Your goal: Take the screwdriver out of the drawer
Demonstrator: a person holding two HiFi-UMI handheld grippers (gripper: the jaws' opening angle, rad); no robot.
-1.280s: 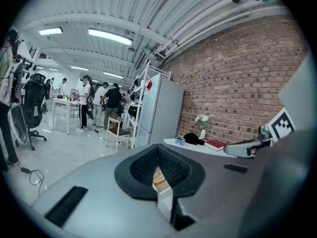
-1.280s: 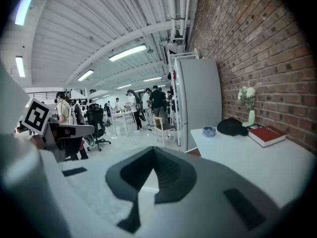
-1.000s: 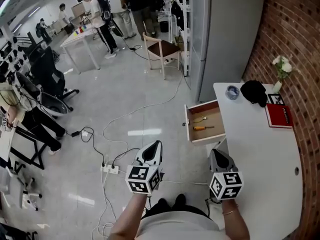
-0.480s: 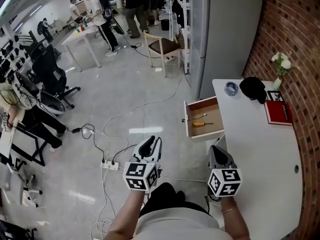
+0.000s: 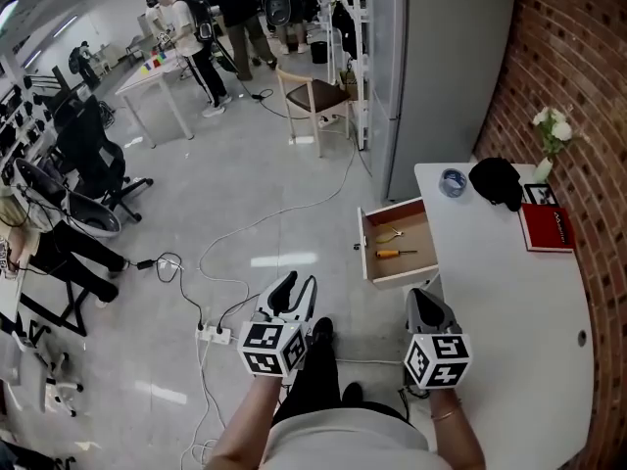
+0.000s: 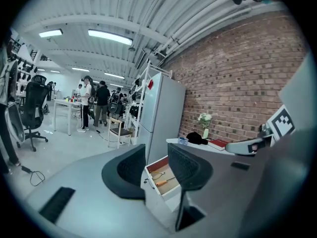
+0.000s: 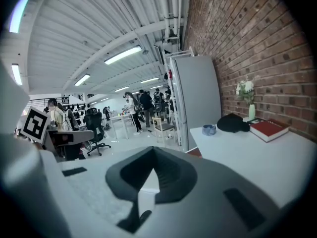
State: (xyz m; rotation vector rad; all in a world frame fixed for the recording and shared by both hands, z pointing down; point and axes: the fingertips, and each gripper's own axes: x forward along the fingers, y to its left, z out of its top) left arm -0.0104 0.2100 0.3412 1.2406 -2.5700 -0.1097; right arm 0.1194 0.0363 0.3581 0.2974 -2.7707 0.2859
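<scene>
Outside right gripper view: screwdriver [image 5: 396,253], maybe pliers [image 5: 390,234].

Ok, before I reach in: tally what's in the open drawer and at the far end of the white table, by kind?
Screwdriver: 1
Pliers: 1
Red book: 1
Black cap: 1
Small blue-grey round container: 1
Vase of white flowers: 1
Black-and-white card: 1
Total: 7

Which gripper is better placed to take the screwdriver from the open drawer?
Left, probably. The left gripper has empty, opening jaws, and its view frames the screwdriver in the drawer between them. The right gripper is shut and points over the tabletop.
</scene>
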